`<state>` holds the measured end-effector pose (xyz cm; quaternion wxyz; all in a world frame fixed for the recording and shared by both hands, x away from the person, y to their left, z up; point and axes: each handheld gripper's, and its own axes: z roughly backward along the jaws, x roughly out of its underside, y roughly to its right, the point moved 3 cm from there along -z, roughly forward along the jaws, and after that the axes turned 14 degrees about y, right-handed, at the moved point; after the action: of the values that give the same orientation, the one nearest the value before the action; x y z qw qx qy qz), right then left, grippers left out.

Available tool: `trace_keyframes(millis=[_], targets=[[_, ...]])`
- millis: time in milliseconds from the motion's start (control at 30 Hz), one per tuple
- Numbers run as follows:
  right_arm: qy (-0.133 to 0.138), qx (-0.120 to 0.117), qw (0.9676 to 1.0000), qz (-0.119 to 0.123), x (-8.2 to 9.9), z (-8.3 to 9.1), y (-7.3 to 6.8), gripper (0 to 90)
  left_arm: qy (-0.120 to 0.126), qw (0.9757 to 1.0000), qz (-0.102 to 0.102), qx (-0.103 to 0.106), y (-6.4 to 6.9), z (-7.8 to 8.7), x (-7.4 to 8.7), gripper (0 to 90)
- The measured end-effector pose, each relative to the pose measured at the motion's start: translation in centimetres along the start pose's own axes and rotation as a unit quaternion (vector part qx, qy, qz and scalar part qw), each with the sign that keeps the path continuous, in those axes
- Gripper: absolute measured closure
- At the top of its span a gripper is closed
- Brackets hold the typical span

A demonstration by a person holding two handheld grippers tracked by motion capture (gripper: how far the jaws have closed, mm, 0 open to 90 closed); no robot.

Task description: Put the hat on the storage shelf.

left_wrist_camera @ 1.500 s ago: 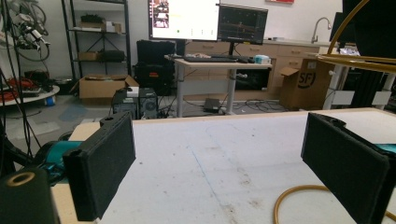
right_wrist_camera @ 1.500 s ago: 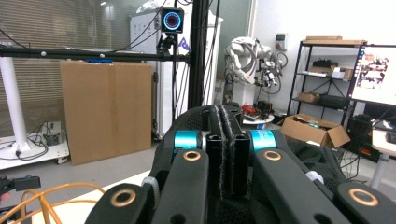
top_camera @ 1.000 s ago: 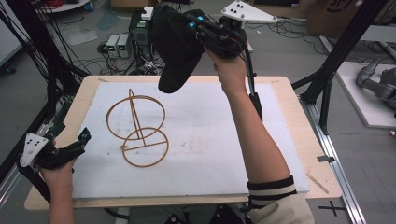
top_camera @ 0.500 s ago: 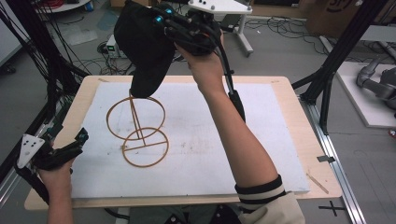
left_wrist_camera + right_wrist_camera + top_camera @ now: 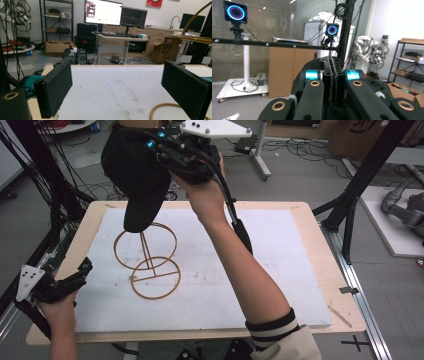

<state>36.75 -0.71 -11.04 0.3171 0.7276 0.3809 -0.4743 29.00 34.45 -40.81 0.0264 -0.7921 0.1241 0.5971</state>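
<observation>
The cap (image 5: 137, 175) at upper left was black, and the wire stand (image 5: 147, 265) below it was golden brown. The board (image 5: 210, 270) was white, and the sleeve cuff (image 5: 272, 325) at the bottom was striped black and white.

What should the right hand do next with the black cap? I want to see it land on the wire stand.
Probably lower the black cap a little and centre it over the top ring of the wire stand. The right tongs are clamped on it, and it hangs above that ring's near-left edge, brim down. The left tongs wait open.

Even, bright indoor light; soft shadows on the bench (image 5: 280, 270). Monitors (image 5: 103, 12) glare white; near fingers (image 5: 53, 91) are slightly soft.
</observation>
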Motion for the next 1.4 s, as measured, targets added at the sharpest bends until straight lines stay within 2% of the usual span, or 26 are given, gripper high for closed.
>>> trace_keyframes(millis=[200,400,700,933,1400], targets=[[-0.013,-0.015,0.9998,-0.005,1.7,0.0,-1.1,89.7,0.001,1.0000,0.001,0.000,-0.1,0.1,0.0,10.2],[-0.028,-0.026,0.9992,-0.007,3.4,0.7,-1.8,89.6,0.001,1.0000,0.001,-0.001,-0.1,0.1,0.0,10.3],[-0.043,-0.039,0.9981,-0.021,6.3,2.9,-2.2,89.6,-0.001,1.0000,0.002,-0.002,-0.1,0.1,0.0,10.3],[-0.056,-0.040,0.9971,-0.034,8.0,4.5,-2.3,89.5,-0.001,1.0000,0.001,-0.001,0.0,0.1,0.0,10.3],[-0.097,-0.073,0.9923,-0.023,11.5,6.1,-4.4,89.4,0.003,0.9999,0.006,-0.012,-0.5,0.4,0.0,10.3]])
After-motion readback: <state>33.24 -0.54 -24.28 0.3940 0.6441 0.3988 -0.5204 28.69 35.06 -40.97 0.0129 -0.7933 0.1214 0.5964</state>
